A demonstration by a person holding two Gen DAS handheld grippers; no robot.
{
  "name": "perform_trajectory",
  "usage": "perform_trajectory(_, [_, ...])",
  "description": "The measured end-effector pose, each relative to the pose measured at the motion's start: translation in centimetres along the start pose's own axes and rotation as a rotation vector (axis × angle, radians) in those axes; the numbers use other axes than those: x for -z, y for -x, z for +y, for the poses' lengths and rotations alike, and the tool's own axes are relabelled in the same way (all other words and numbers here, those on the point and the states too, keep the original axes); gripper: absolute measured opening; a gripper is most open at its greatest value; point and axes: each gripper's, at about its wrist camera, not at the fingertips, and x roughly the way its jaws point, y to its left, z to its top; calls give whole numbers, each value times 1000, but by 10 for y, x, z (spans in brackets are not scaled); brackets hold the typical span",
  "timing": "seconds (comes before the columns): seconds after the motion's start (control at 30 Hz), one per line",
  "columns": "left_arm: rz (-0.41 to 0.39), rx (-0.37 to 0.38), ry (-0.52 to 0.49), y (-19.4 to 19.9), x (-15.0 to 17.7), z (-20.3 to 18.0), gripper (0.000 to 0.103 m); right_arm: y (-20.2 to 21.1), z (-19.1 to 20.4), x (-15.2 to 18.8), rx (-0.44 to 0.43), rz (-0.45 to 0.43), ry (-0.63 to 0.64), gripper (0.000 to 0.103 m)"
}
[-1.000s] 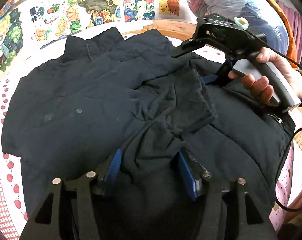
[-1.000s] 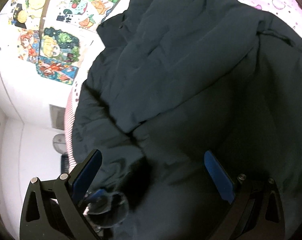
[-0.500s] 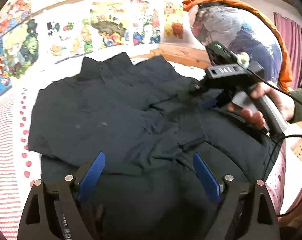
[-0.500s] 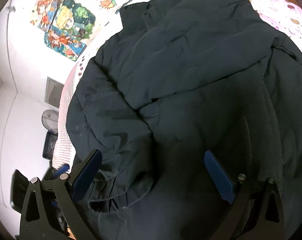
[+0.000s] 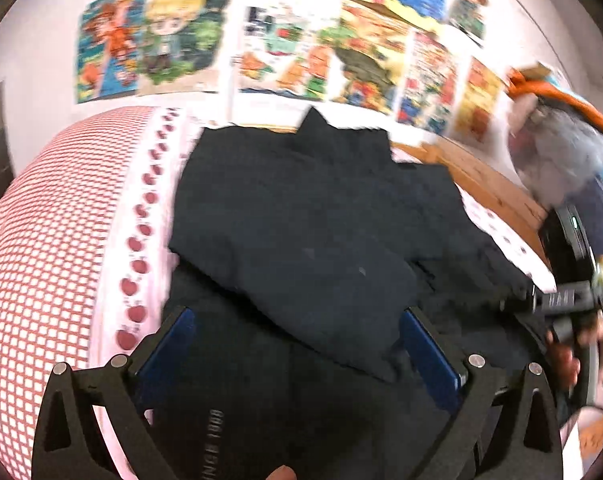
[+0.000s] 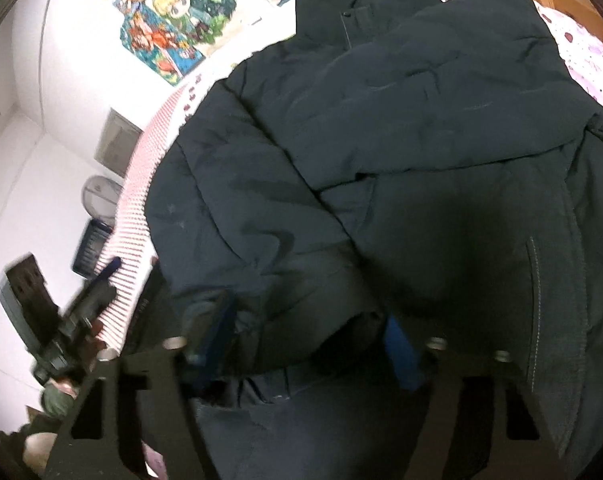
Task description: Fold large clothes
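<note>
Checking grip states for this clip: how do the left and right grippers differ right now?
The left gripper has its jaws spread wide, opening, with the dark jacket lying below them, not pinched. The right gripper is narrower, its jaws closing around a fold of jacket near the hem. Both have blue pads and point down at the jacket.

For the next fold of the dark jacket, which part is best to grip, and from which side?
Probably the hem of the jacket, from the near side: it bunches thick there. The right gripper is closing around that bunch; the left gripper is opening above the cloth.
</note>
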Motion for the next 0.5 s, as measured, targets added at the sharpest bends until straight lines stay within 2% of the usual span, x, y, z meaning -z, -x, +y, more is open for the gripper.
perform_trajectory(0.07, [-5,-8,23,1,-2,7,103,-2,0,2,35,6,6,31])
perform_trajectory(0.1, [-7,-14,34,1,-4,10,103,-1,0,2,45,3,9,26])
perform_trajectory(0.17, [-16,-25,39,2,-4,14,103,6,-3,2,35,-9,1,10])
perform_trajectory(0.23, [-30,-51,31,2,-6,15,103,14,-3,-1,19,-36,-13,6])
perform_trajectory(0.3, [-39,-96,12,1,-8,15,103,26,0,-5,43,-77,-1,5])
perform_trajectory(0.37, [-59,-140,-22,0,-11,11,103,48,2,-13,69,-152,22,5])
perform_trajectory(0.5, [-90,-152,-36,-2,-19,10,103,91,1,-31,140,-301,48,5])
